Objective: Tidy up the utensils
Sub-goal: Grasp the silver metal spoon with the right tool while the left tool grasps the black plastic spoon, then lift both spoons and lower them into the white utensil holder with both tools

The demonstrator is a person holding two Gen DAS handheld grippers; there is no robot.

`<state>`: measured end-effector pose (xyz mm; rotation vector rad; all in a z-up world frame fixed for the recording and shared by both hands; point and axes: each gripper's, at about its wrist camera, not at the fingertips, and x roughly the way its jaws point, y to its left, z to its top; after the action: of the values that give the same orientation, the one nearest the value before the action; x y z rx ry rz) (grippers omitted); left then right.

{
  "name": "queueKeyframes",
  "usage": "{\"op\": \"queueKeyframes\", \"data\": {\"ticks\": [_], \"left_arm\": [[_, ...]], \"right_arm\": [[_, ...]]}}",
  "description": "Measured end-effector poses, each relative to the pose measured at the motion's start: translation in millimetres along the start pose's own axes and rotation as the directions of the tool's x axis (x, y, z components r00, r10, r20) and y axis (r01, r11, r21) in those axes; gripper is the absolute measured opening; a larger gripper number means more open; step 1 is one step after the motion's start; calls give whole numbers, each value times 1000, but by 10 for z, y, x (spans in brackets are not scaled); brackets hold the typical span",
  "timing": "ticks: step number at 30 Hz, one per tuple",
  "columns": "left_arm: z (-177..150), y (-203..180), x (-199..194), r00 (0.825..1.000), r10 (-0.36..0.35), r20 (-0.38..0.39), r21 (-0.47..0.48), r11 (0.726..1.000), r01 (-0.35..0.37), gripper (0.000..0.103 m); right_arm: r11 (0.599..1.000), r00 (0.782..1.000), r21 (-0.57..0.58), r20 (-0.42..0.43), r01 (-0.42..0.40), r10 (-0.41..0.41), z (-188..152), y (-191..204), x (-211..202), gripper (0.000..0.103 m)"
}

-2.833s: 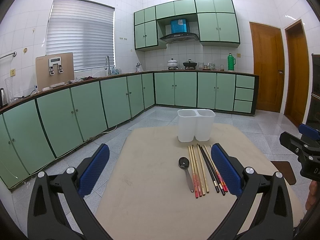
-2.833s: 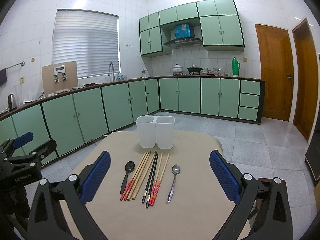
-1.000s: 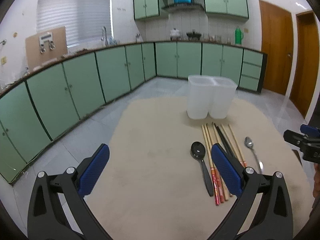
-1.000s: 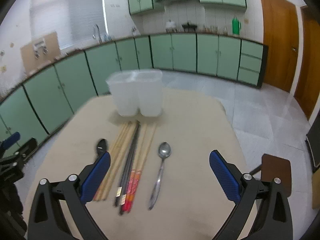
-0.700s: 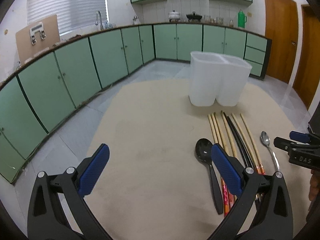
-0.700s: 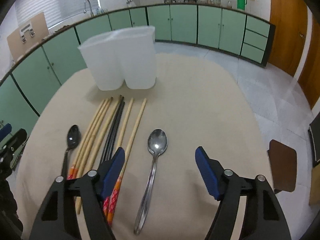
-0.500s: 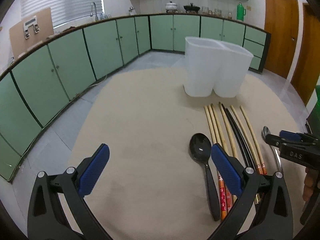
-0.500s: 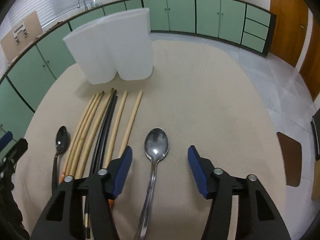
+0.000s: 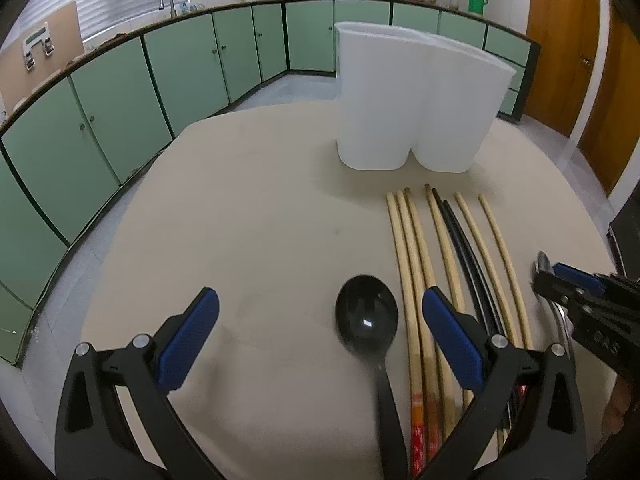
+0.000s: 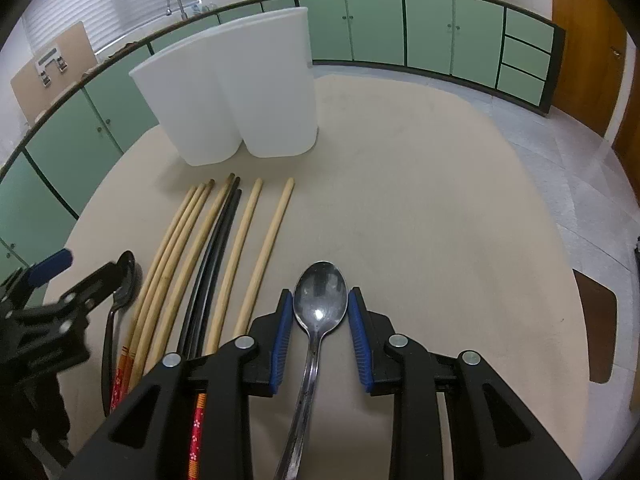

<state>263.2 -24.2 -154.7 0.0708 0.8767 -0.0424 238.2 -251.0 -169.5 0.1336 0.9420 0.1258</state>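
Utensils (image 10: pixel 224 264) outside white holder (image 10: pixel 240 92)

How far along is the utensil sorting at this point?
Nothing looks sorted yet: black spoon and chopsticks lie on the table before the white holder. In hand: right hand-held gripper has been closing around the metal spoon, pads not clearly pressing. Left hand-held gripper is open. All placing remains.

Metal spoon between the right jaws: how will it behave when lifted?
The metal spoon looks polished, so probably slippery against the pads. The right gripper, whose jaws have just been closing, flanks the rounded bowl, not the thin handle, so it may pivot or droop handle-down. It looks rigid, unlikely to flex.
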Motion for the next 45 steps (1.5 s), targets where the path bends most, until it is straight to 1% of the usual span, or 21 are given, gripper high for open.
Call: {"op": "queueKeyframes", "data": {"ticks": [5,7,11,12,14,16,18,20,22,24,27,28,29,30,31,32,35,38,39,43,45], "left_arm": [[77,22,142,999,11,-49,-16,1000,-12,97],[90,31,182,997,11,-72,-20,1000,-12,93],[56,45,221,992,-13,-123,-21,1000,10,80],[39,43,227,992,-13,-125,-18,1000,11,79],[15,32,216,993,-12,-117,-11,1000,10,75],[15,42,198,993,-39,-112,-20,999,37,63],[26,38,174,992,-68,-104,-23,998,66,43],[37,25,158,991,-89,-99,-14,996,88,35],[46,6,146,991,-99,-92,-8,995,98,35],[50,7,102,993,-104,-56,3,995,104,34],[66,75,-100,987,-153,39,-7,988,153,34],[85,93,-184,984,-162,79,-5,987,162,34],[121,107,-319,976,-164,144,10,986,164,34],[143,105,-401,970,-162,183,22,987,160,34],[180,101,-512,958,-159,237,38,987,154,34],[225,102,-578,950,-158,269,48,987,151,34],[398,123,-817,912,-171,374,61,985,160,34],[535,83,-988,882,-174,438,60,984,165,34],[599,59,-1027,867,-177,466,62,984,167,34],[923,-55,-1099,826,-181,533,59,982,177,34],[1141,-90,-1148,802,-177,571,54,982,178,34]], "right_arm": [[1000,1000,0,6,-2,2,6,-46,-8,28],[1000,1000,-9,7,1,-1,1,-48,-19,28],[1000,1000,-13,3,0,0,-2,-43,-9,29],[1000,1000,-15,2,2,-2,0,-35,-4,29],[1000,1000,-20,-3,5,-5,11,-28,2,29],[1000,1000,-22,-7,11,-11,21,-16,10,29],[999,1000,-27,-10,16,-16,29,-1,21,29],[999,1000,-31,-19,20,-21,48,10,34,28],[1000,1000,-27,-23,8,-8,64,6,38,28],[1000,1000,-16,-14,-8,8,66,-10,28,28],[999,996,-7,76,-39,39,77,-41,-127,28],[998,990,-11,128,-55,56,104,-47,-233,28],[997,984,-16,161,-71,73,127,-49,-307,28],[995,975,-25,200,-92,95,161,-45,-399,28],[994,968,-34,225,-103,108,190,-39,-461,28],[991,957,-49,261,-121,130,233,-27,-554,28],[985,925,-82,340,-153,172,363,10,-769,28],[980,891,-103,409,-169,197,539,30,-975,28],[978,880,-108,427,-176,206,625,30,-1040,28],[976,854,-116,472,-186,219,983,-6,-1240,28],[976,839,-123,500,-178,216,1181,-16,-1323,28]]}}
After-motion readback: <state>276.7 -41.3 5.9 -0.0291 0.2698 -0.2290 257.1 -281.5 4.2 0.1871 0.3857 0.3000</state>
